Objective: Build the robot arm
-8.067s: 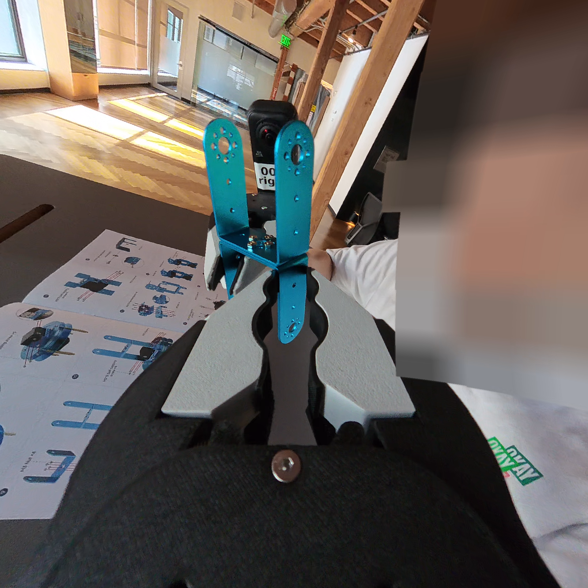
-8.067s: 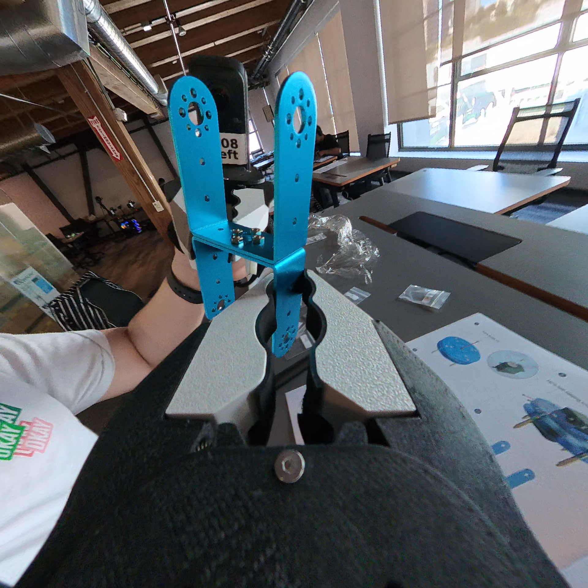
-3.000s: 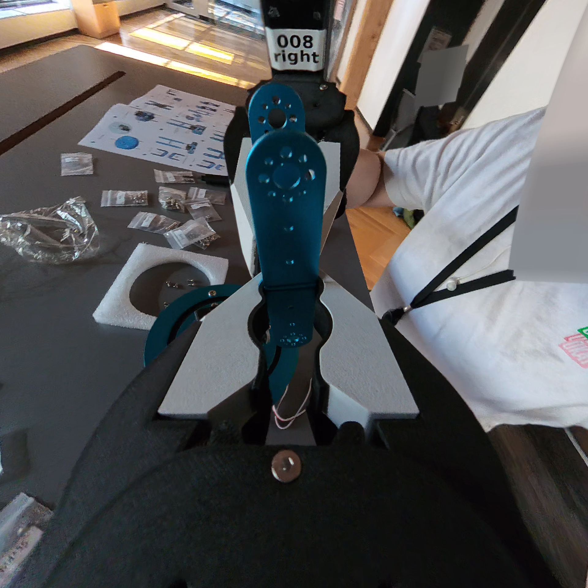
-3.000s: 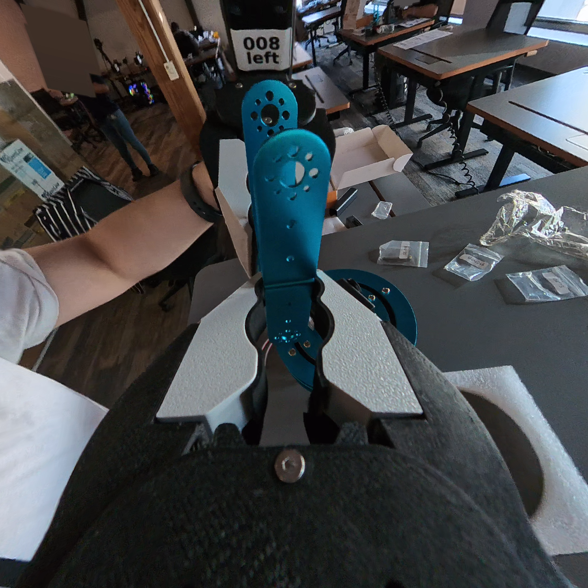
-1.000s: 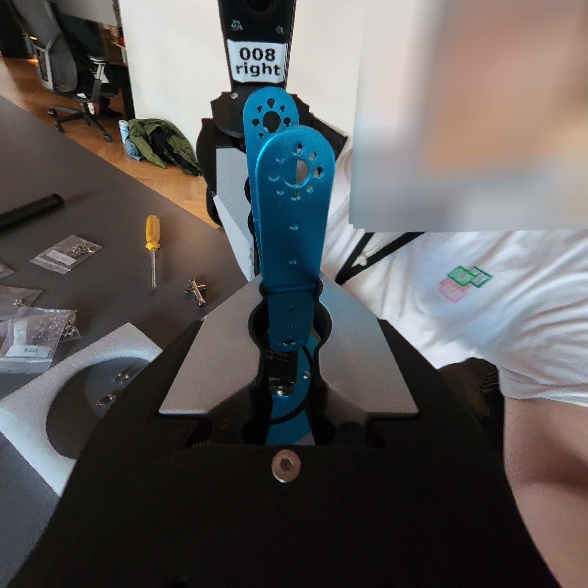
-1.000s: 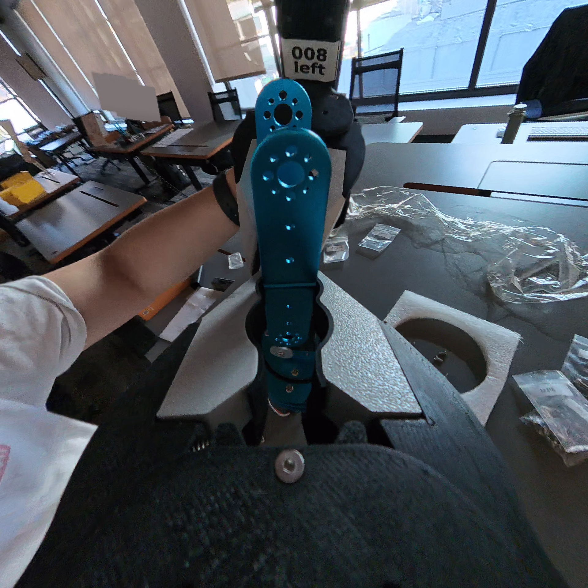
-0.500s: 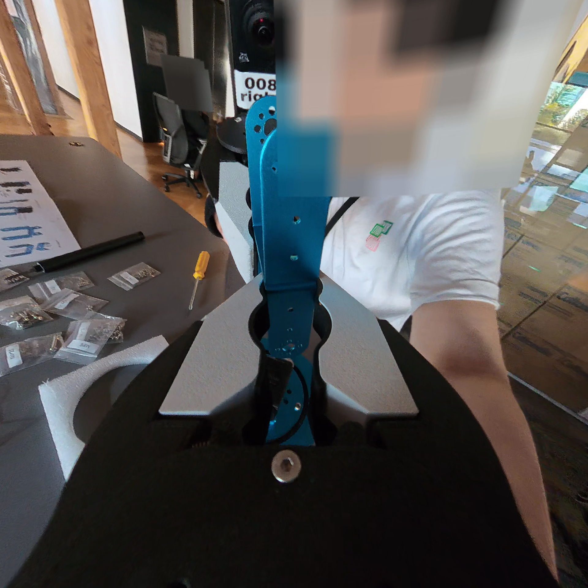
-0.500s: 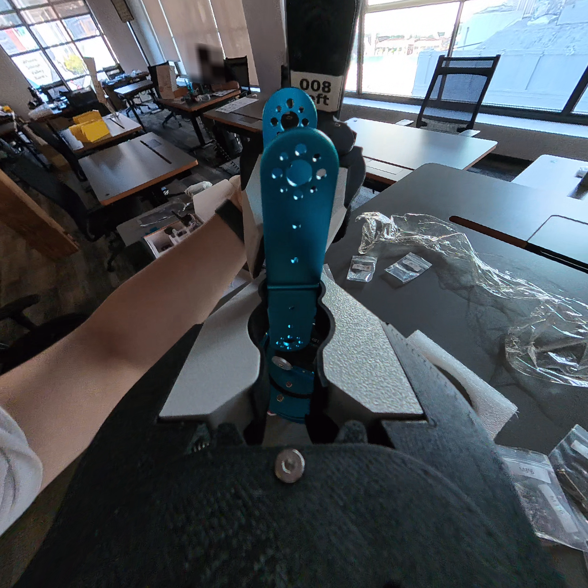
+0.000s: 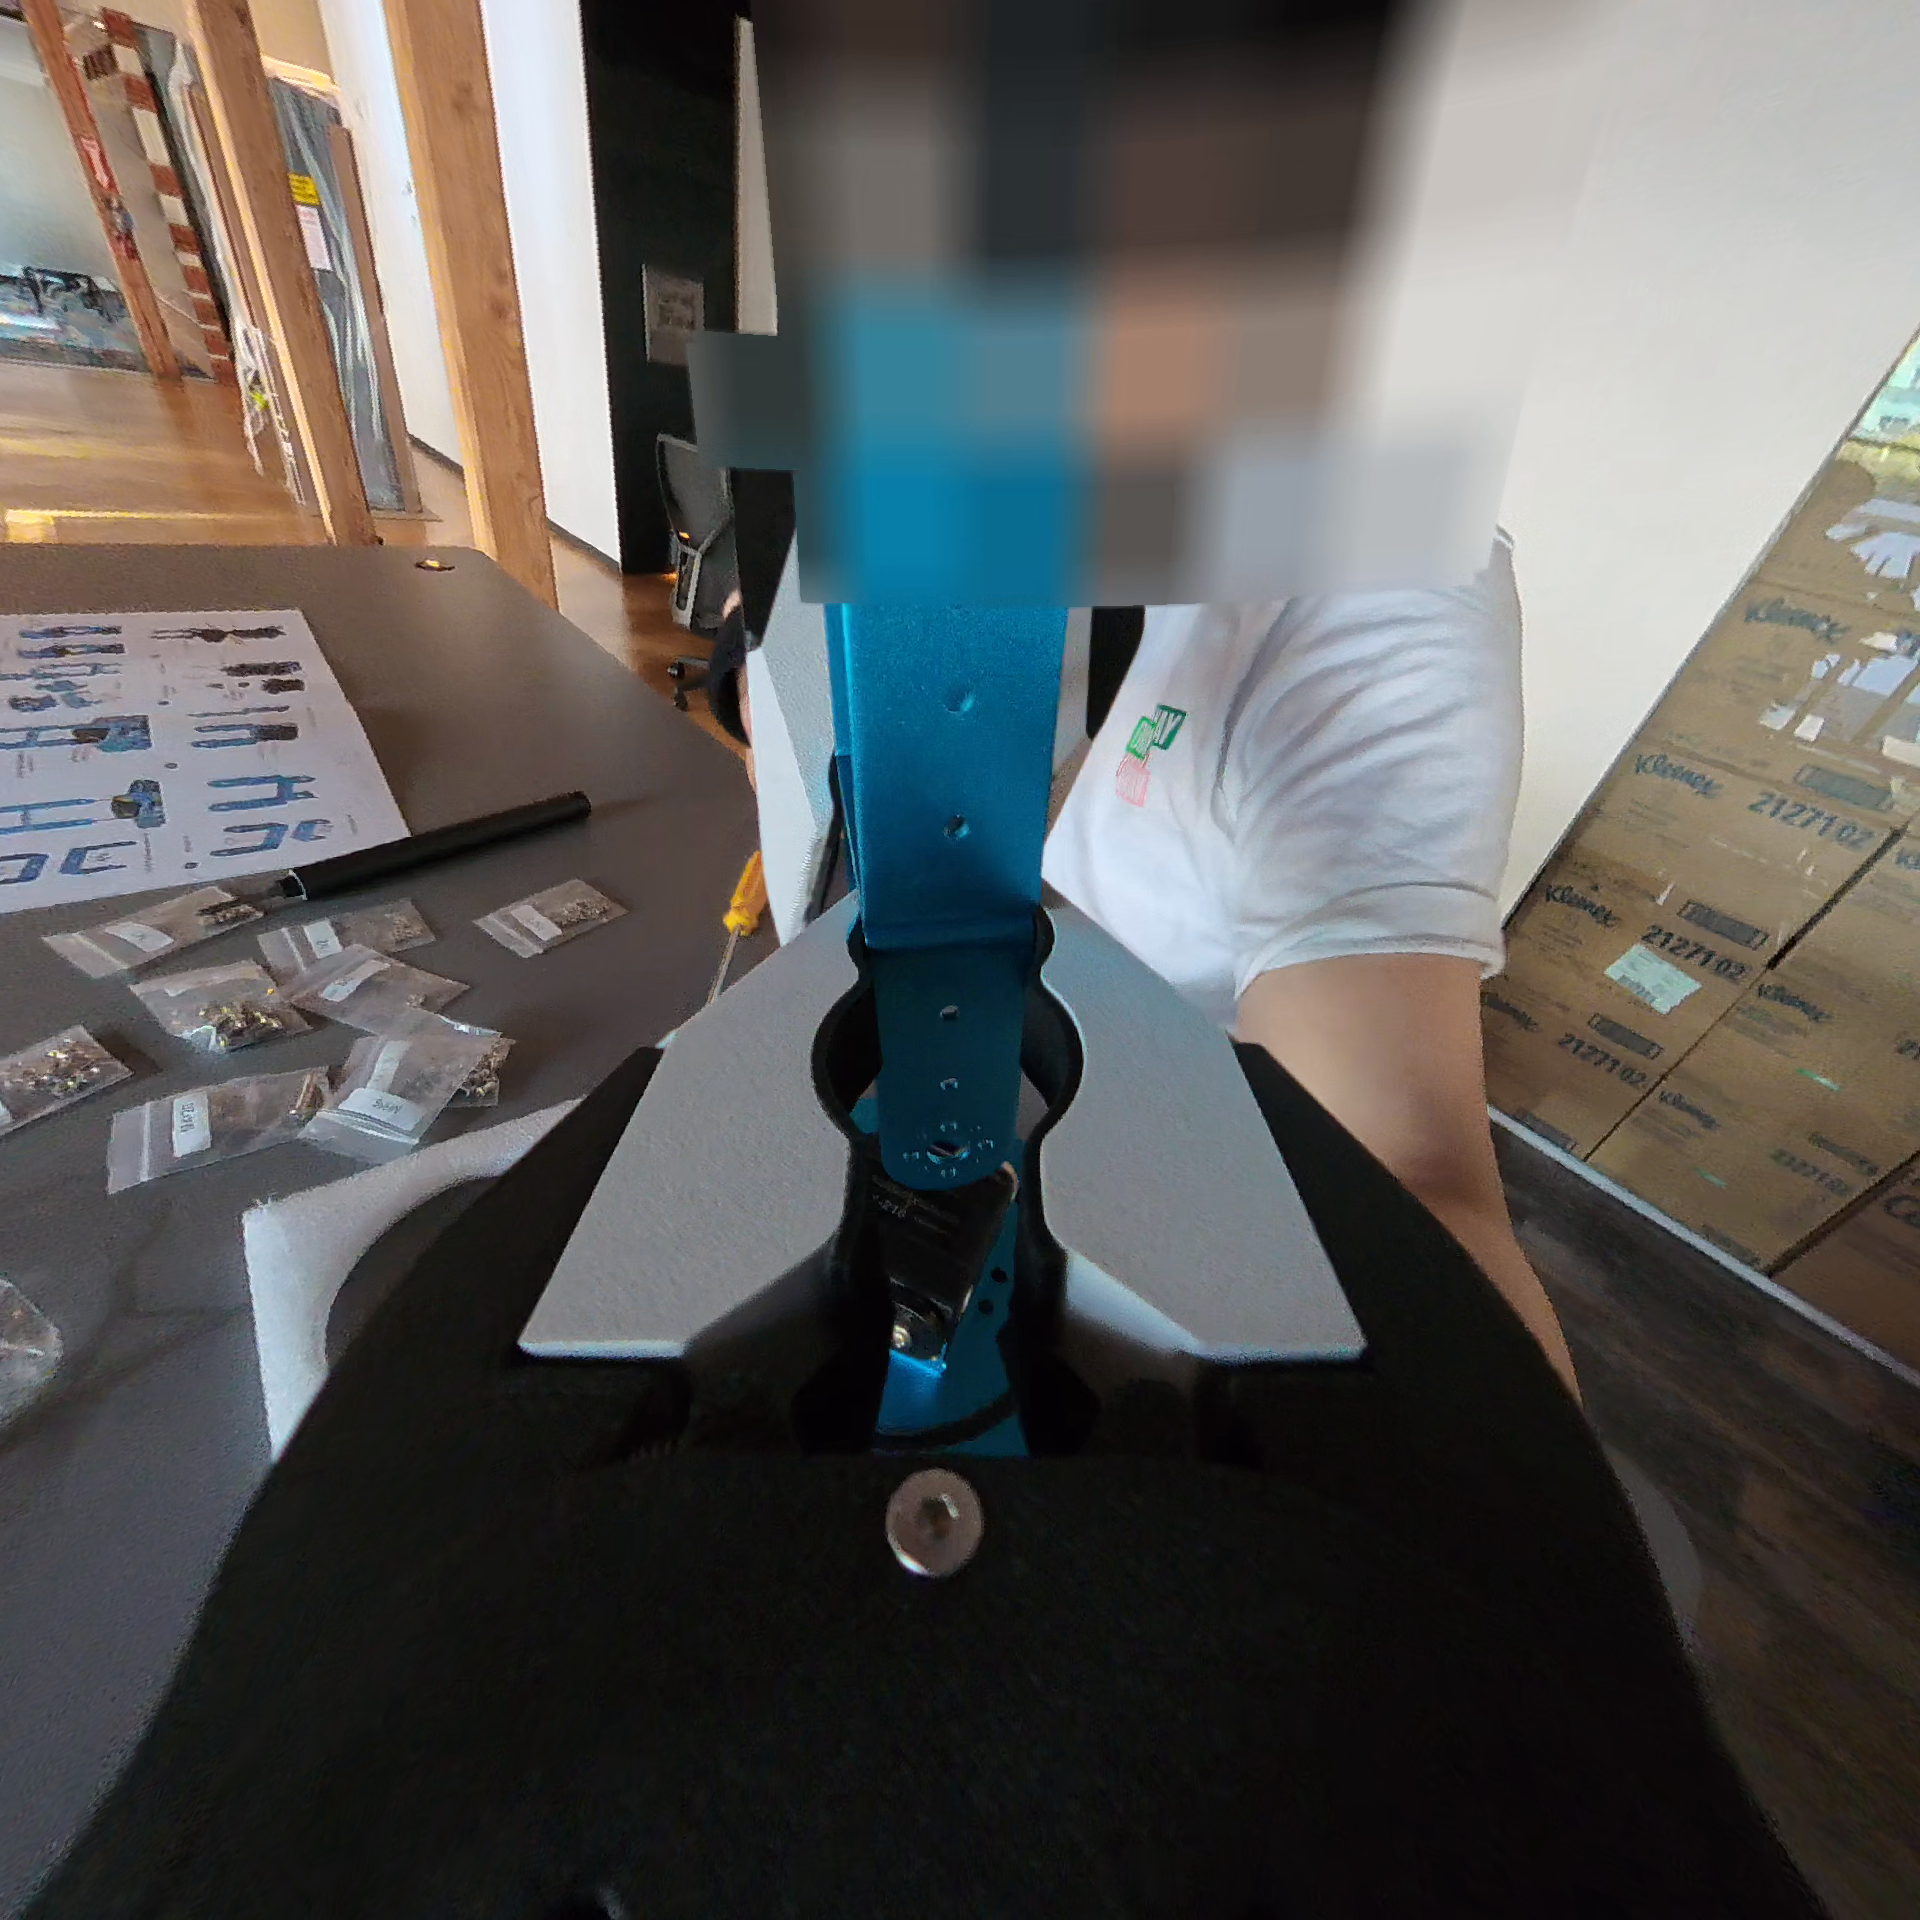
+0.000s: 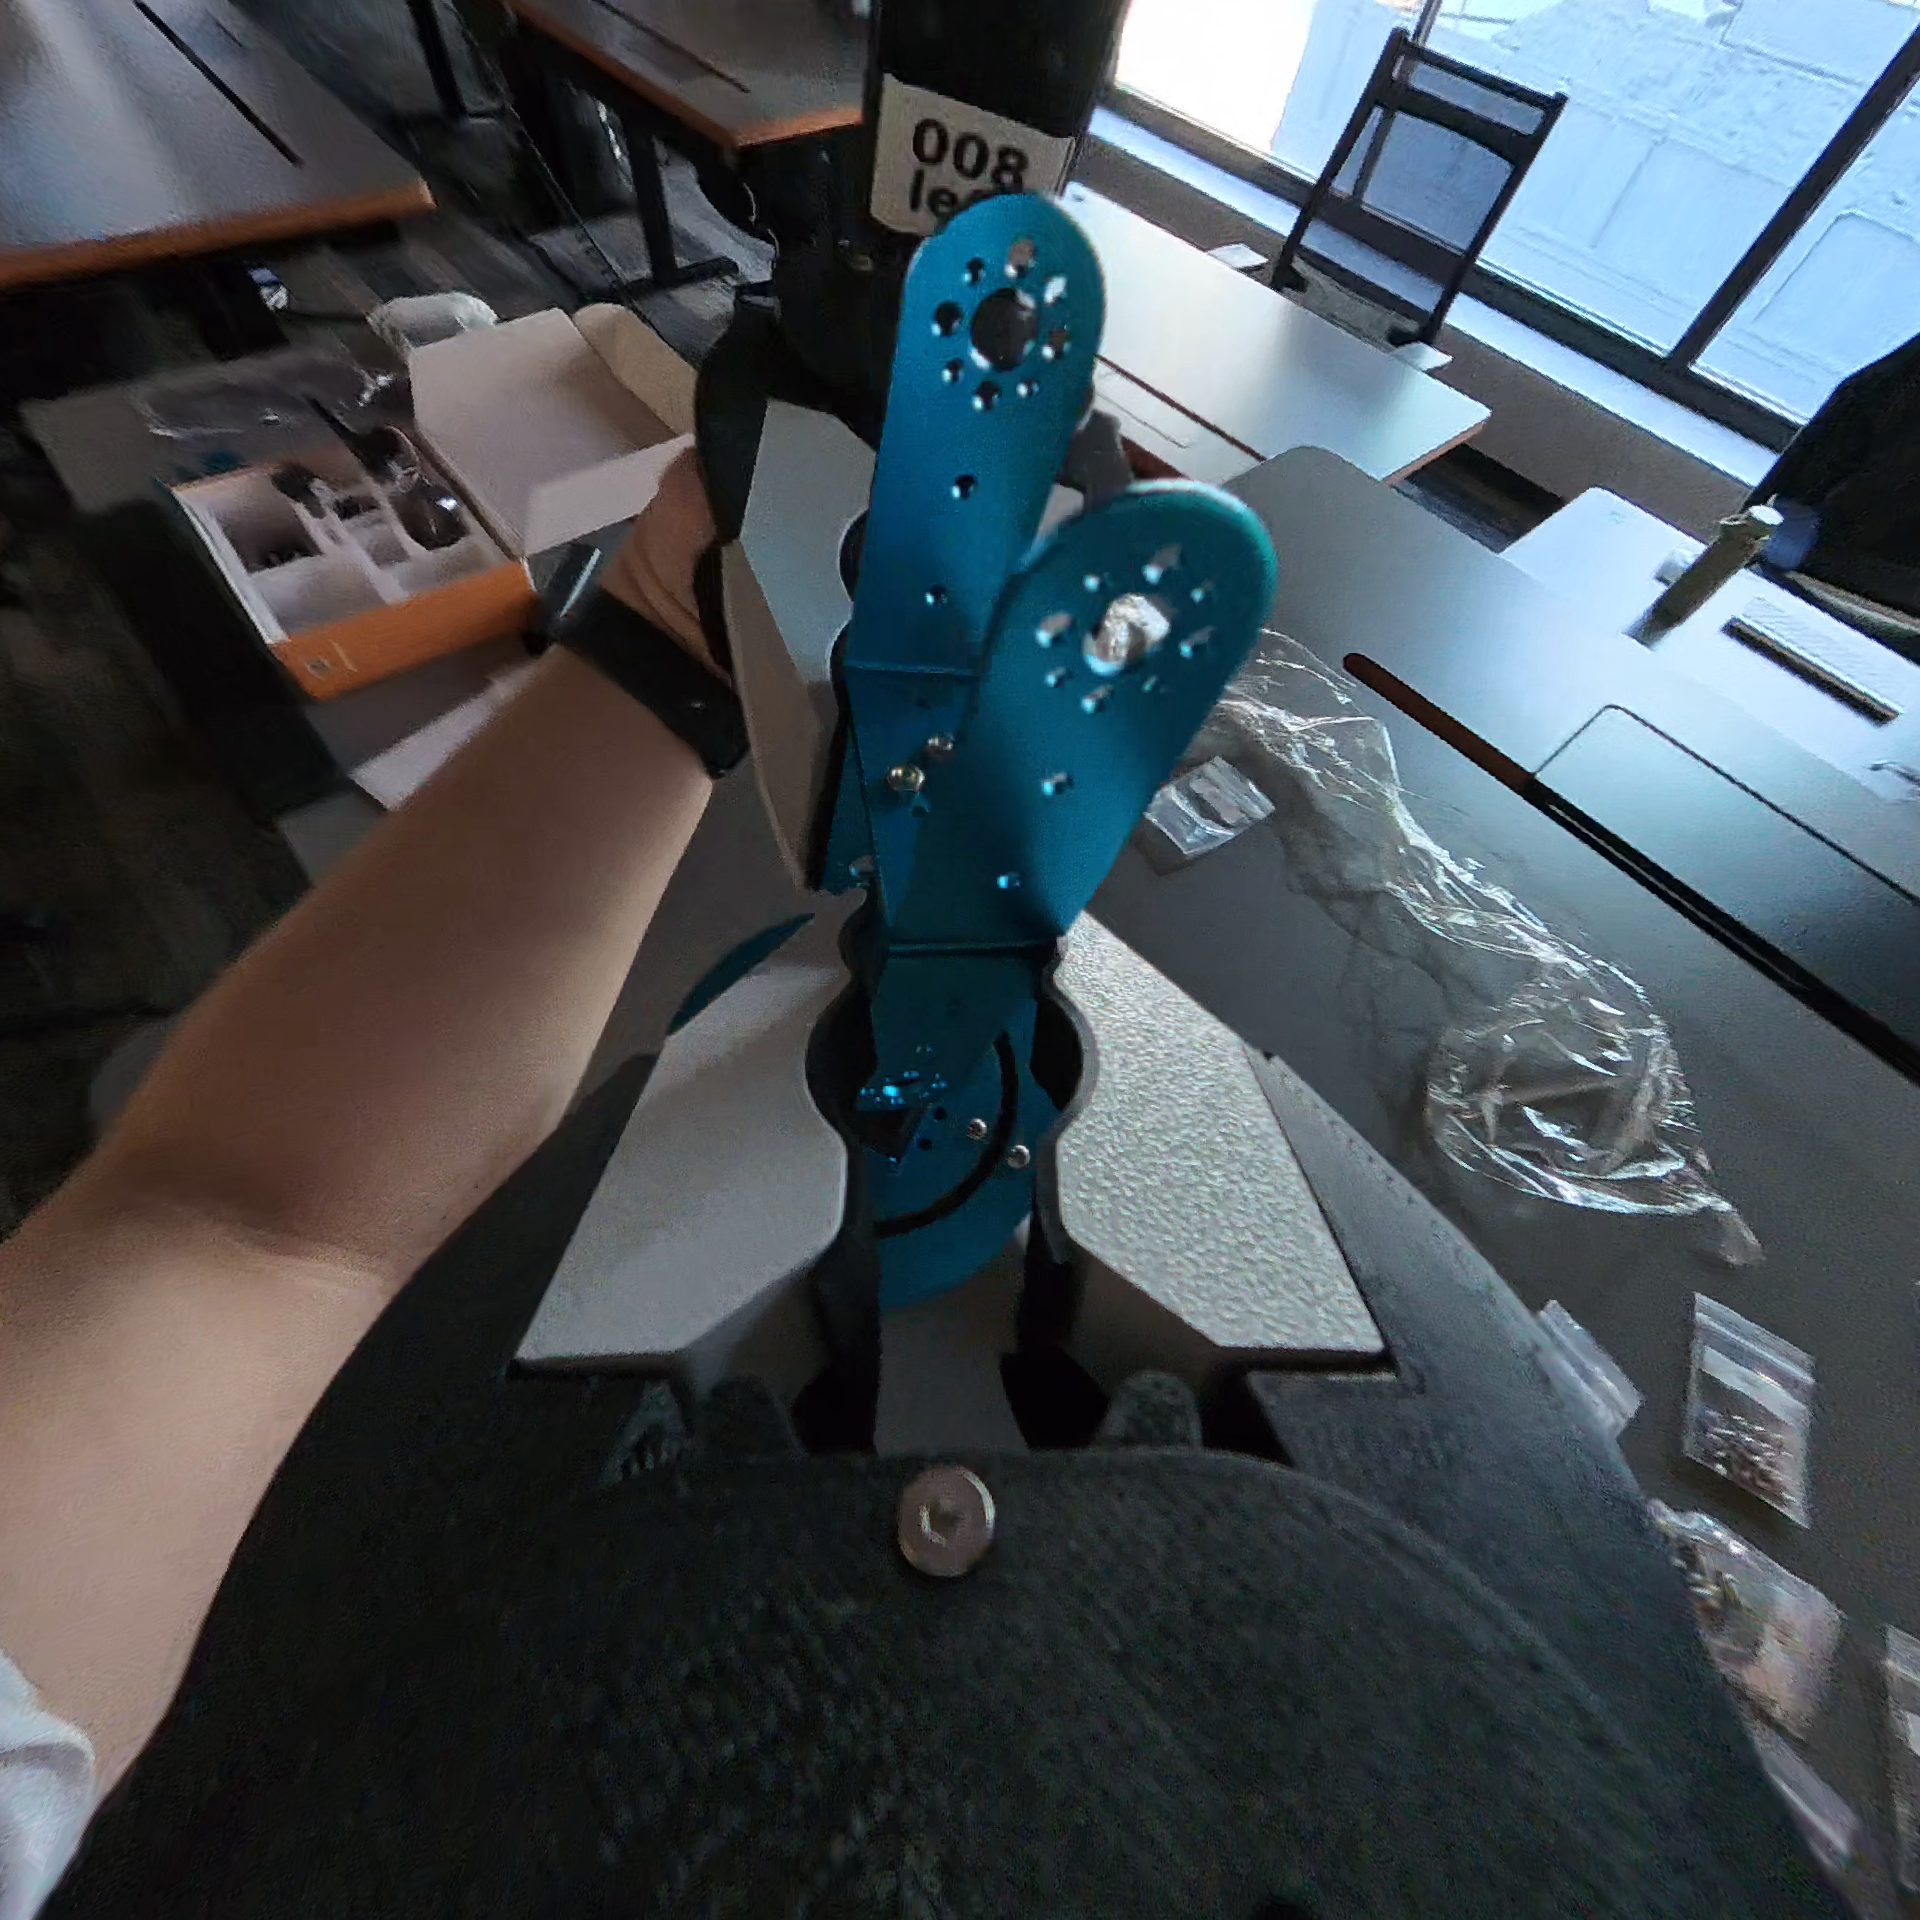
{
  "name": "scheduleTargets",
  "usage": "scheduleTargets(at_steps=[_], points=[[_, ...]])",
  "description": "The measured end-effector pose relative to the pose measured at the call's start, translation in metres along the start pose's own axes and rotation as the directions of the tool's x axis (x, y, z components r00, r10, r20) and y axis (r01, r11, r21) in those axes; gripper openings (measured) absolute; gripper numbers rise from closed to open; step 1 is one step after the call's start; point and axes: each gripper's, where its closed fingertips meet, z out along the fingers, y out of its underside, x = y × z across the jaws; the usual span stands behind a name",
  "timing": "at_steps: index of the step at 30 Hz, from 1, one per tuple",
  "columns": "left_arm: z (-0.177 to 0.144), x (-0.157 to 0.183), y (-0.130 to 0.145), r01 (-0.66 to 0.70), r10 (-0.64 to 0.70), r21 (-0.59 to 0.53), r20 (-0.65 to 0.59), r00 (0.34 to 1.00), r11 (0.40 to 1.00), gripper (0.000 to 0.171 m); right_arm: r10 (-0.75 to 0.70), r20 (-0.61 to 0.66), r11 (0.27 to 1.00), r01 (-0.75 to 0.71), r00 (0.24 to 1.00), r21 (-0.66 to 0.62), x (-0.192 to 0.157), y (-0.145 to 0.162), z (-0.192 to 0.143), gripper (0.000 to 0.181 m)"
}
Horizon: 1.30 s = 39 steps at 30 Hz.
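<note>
A blue metal bracket (image 9: 951, 790), made of two U-shaped pieces screwed back to back, is held between both grippers above the dark table. My left gripper (image 9: 945, 935) is shut on one lower leg of it. My right gripper (image 10: 956, 935) is shut on the other lower leg, and the bracket (image 10: 1039, 748) leans to the right in the right wrist view. A blue round base with a black servo (image 9: 935, 1278) lies right under the bracket's lower end and also shows in the right wrist view (image 10: 935, 1174). The bracket's top is hidden in the left wrist view.
On the table are a white foam block (image 9: 301, 1247), several small bags of screws (image 9: 239, 1008), an instruction sheet (image 9: 156, 748), a black rod (image 9: 447, 847), a yellow screwdriver (image 9: 743, 894) and crumpled plastic wrap (image 10: 1507, 1039). A person in a white shirt (image 9: 1299, 810) stands close behind. The tips of both grippers are at nearly the same place. From either gripper's tips it is about 25 cm to the white foam block (image 9: 301, 1247).
Both grippers have kept hold of the bracket and swung it round over the blue round base. In the right wrist view the bracket now leans right instead of standing edge-on.
</note>
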Motion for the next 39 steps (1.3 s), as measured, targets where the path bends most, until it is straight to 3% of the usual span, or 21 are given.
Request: scheduleTargets(at_steps=[13, 39], points=[[-0.0012, -0.0001, 0.0064, 0.039, -0.036, 0.049, -0.048, 0.998, 0.998, 0.02, 0.09, 0.153, 0.996, -0.087, 0.984, -0.027, -0.0046, 0.0028, 0.0045, 0.023], [-0.0012, 0.0017, 0.0051, 0.013, -0.011, 0.055, -0.037, 0.999, 0.998, 0.02, 0.066, 0.179, 0.998, -0.064, 0.982, -0.017, -0.0079, 0.0007, 0.0037, 0.023]])
